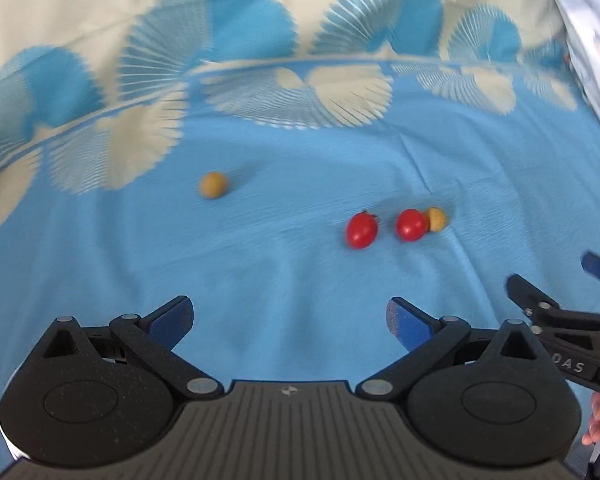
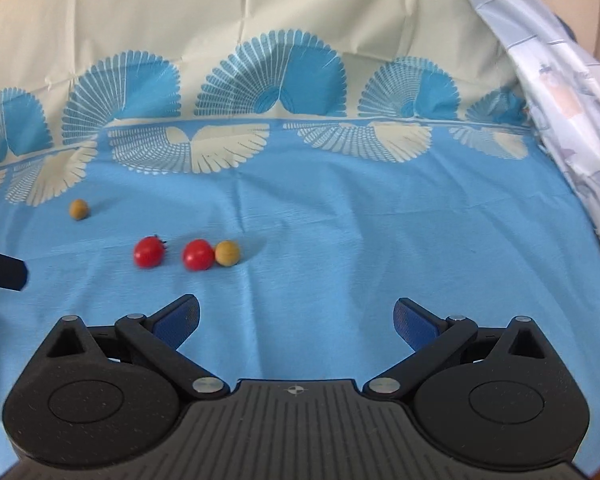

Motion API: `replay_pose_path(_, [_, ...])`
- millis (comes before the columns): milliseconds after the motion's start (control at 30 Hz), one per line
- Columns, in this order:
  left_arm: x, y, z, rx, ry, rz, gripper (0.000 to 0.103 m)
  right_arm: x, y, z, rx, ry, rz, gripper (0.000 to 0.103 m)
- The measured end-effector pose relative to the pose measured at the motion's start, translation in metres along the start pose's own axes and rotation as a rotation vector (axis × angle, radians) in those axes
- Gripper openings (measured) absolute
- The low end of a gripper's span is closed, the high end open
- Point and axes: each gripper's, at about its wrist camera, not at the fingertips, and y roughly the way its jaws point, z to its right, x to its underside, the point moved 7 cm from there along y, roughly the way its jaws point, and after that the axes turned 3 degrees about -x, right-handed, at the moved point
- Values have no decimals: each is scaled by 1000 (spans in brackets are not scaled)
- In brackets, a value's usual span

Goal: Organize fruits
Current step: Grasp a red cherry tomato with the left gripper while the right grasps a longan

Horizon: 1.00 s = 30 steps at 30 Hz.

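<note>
Four small fruits are seen loose on the blue cloth [image 2: 340, 240], nothing sorted yet. Landmark taken: the right red tomato [image 2: 198, 255]. A yellow fruit [image 2: 227, 253] is touching it on its right side; the left red tomato [image 2: 149, 252] is just beside it on the other side, apart. A second yellow fruit [image 2: 78, 209] is set well apart, further left and behind.

Left gripper [image 1: 290, 322] is held spread wide, nothing between the fingers. Right gripper [image 2: 296, 322] likewise released and empty (no container is visible in either view, so grouping by colour is only presumed). Both are judged to be kept open for a first pick. The landmark tomato lies ahead-right of the left gripper, ahead-left of the right one, no contact.
</note>
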Motion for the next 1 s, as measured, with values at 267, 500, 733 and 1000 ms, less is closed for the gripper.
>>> replay_pose_path(267, [-33, 88, 25, 45, 80, -36, 103, -5, 96, -24, -61, -179, -32, 102])
replay_pose_path(500, [-47, 110, 26, 68, 26, -38, 81, -17, 123, -36, -132, -244, 32, 85])
replay_pose_path(733, [-39, 84, 18, 117, -4, -26, 31, -15, 109, -40, -131, -241, 31, 26])
replay_pose_path(1000, [4, 1, -11, 92, -50, -14, 31, -11, 49, -5, -51, -33, 16, 26])
